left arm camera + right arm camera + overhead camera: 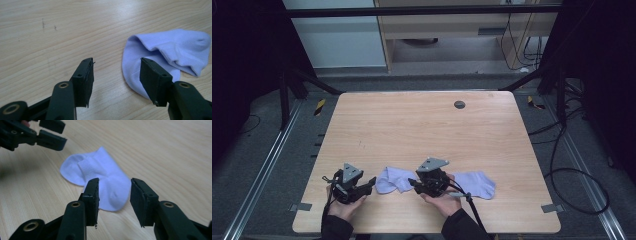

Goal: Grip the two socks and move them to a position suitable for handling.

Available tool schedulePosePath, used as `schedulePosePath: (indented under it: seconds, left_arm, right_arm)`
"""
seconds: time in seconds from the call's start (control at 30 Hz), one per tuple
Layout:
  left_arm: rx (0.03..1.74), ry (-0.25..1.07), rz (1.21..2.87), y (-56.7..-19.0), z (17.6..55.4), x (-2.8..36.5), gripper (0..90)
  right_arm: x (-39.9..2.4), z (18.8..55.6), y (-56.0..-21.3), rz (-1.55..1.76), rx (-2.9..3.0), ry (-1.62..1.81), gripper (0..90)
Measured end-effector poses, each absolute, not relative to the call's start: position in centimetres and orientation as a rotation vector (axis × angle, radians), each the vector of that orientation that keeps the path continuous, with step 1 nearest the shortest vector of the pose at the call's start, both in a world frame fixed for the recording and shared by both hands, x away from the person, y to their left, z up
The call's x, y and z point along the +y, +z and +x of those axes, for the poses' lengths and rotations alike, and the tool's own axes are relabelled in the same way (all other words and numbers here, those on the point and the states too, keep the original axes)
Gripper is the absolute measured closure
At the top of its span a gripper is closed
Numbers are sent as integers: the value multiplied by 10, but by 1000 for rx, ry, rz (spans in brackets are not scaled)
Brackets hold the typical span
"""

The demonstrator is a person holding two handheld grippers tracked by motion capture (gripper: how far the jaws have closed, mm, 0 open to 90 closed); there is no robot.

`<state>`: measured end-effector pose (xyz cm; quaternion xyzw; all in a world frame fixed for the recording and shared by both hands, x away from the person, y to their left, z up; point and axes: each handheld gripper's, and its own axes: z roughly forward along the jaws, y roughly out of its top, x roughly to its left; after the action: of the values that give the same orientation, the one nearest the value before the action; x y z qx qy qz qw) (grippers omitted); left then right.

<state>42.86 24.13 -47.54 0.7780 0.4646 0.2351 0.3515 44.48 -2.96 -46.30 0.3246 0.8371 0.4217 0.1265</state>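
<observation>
Two pale lavender socks lie near the wooden table's (422, 130) front edge. The left sock (393, 180) is folded over on itself, its ribbed cuff on top (100, 171). It lies between my two grippers. My left gripper (371, 183) is open just left of it, and the sock (170, 47) sits right of and beyond the jaws (116, 61). My right gripper (413, 184) points left at the same sock, open, jaws (114, 181) hovering over its near end. The left gripper (50, 135) also shows at the top left of the right gripper view. The second sock (478, 184) lies flat behind my right hand.
A dark round grommet (459, 104) sits near the table's far edge. Grey tape tabs (301, 206) (552, 208) mark the front corners. Cables (572, 175) trail on the floor to the right, and a black frame (422, 10) surrounds the table.
</observation>
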Motion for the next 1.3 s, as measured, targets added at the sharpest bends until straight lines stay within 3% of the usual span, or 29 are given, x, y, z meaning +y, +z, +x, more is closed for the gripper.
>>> schedulePosePath:
  seconds: [0.53,0.77,0.9,1.3]
  left_arm:
    - [1200,544,2109,-489,433,228,589]
    - [1202,508,2139,-492,435,224,751]
    - [1197,496,2142,-491,434,223,834]
    - [1185,485,2153,-490,434,224,859]
  right_arm:
    - [15,442,-497,879,2548,1126,668]
    - [18,441,-499,870,2546,1072,828]
    - [18,440,-495,876,2530,1091,843]
    - [-10,475,-460,1147,2321,1362,840]
